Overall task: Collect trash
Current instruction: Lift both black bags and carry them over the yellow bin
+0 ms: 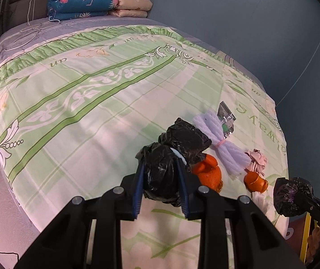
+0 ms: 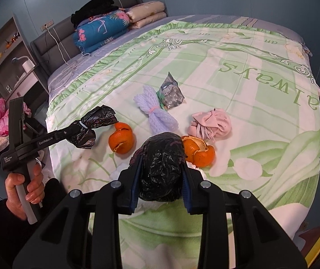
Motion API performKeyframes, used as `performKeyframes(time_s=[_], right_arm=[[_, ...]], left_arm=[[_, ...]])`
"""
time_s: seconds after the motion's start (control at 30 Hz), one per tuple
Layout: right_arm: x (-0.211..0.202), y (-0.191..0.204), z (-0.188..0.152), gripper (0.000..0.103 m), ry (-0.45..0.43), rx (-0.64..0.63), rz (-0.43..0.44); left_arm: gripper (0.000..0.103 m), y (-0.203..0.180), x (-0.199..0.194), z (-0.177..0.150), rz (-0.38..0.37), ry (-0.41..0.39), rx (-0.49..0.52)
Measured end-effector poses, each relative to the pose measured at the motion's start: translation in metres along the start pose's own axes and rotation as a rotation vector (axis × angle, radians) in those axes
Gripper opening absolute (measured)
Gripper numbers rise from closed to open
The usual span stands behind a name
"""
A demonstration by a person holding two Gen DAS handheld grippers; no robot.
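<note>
On the bed (image 2: 249,103), foam netting (image 2: 155,112) lies between two orange peels (image 2: 121,141), wrapper (image 2: 171,92) behind.

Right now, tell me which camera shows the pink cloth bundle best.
The right wrist view. There the pink cloth bundle lies whole and unobstructed on the bedsheet, beyond a peeled orange. In the left wrist view it appears small near the right edge, partly behind the white foam netting.

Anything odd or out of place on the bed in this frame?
Yes: trash lies on the bedspread: two peeled oranges, a foam net, a foil wrapper, and a pink cloth bundle.
</note>
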State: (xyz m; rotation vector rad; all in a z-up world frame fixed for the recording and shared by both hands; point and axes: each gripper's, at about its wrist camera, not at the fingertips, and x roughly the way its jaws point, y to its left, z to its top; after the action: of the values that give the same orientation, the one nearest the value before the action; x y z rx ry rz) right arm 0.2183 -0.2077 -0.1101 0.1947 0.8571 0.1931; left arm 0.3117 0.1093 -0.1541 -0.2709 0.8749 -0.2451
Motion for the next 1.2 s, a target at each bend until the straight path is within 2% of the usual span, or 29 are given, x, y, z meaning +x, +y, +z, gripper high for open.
performKeyframes(time_s=[0.6,1.2], right_arm=[[-0.071,-0.006,-0.018,0.03,-0.077,0.011,0.029],[-0.125,-0.021,-0.027,0.03,-0.157,0.045,0.012]], left_arm=[[0.026,-0.043,-0.061,-0.015,-0.05,-0.077,0.058],[0.026,-0.094,-0.078,-0.032,-0.104,-0.081,0.109]])
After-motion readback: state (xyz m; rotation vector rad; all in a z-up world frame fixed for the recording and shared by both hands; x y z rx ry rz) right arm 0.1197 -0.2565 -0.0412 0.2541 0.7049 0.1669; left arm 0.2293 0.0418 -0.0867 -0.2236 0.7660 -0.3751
